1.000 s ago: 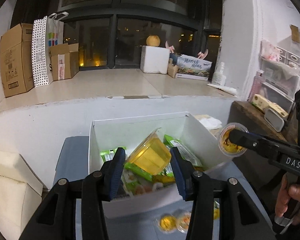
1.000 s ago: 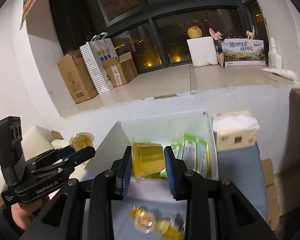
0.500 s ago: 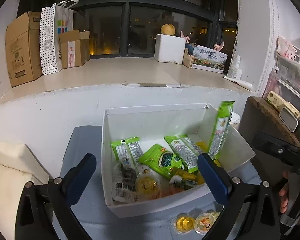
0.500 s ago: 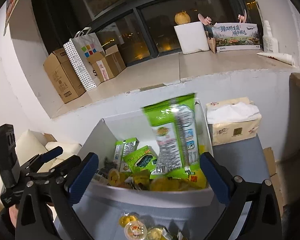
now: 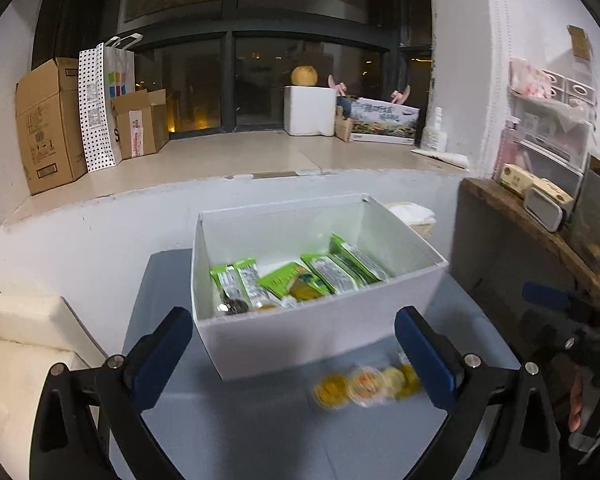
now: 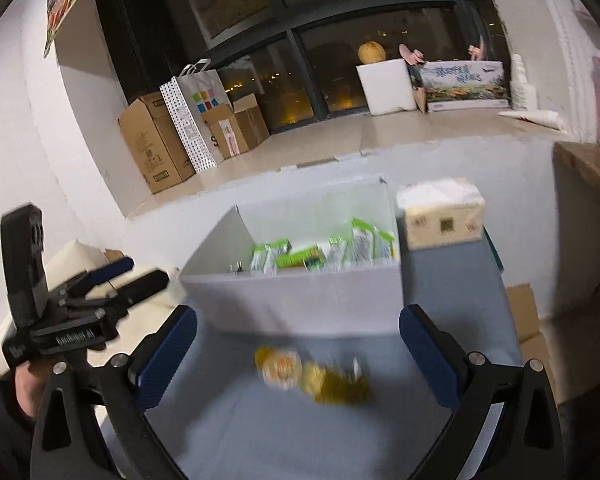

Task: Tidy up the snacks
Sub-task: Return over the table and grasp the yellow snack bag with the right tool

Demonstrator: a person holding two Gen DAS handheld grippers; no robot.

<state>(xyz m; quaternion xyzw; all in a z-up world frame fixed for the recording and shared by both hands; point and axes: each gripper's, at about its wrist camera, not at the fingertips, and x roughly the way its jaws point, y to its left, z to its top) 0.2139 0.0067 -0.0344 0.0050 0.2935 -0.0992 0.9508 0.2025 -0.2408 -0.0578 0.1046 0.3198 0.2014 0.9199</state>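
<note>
Snacks left to sort are the cups [image 5: 366, 385], a blurred row of about 4 on the counter [image 5: 260, 432] just in front of the box [image 5: 320, 328]. In the left wrist view they lie ahead and right of center, near the right finger of the left claw [image 5: 296, 348], which is spread wide and empty. Their row runs left to right, along the box's front wall. Green packets [image 5: 328, 272] already lie inside the box, long axes running toward its back wall.

In the right wrist view the cups [image 6: 312, 376] sit almost centered between the fingers of the right claw [image 6: 298, 344], also spread and empty. My judgement: the right claw is better lined up.
</note>
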